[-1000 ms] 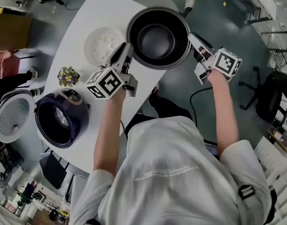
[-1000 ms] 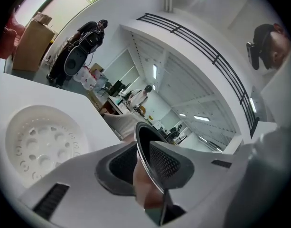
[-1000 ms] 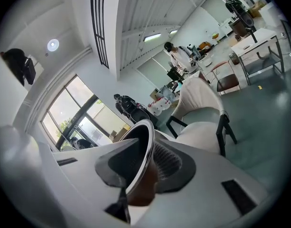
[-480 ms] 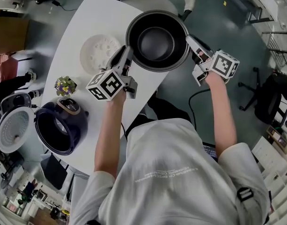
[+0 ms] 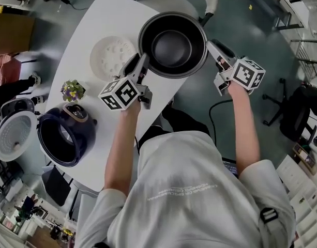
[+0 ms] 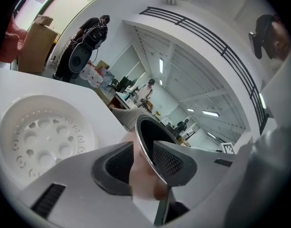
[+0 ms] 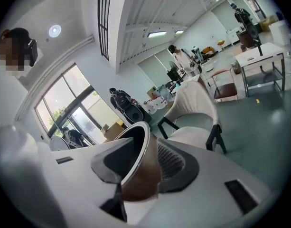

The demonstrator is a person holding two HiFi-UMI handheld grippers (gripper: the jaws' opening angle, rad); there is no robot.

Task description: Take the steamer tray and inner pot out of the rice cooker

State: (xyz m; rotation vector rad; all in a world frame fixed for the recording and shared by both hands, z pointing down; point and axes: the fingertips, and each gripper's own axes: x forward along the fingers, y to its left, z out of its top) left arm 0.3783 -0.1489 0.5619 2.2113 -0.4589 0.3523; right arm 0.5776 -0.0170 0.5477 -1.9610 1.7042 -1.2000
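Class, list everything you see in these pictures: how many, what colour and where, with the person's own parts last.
table: one, white, middle of the head view.
inner pot: one, dark with a metal rim, at the table's right edge.
steamer tray: one, white, on the table left of the pot.
rice cooker: one, dark purple, lid open, at the table's near left end.
potted flowers: one, purple and yellow, between cooker and tray.
chair: one, white, beyond the table.
left gripper: one, grey; jaws have just been opening, pot rim between them.
right gripper: one, grey; jaws have just been opening, rim between them.
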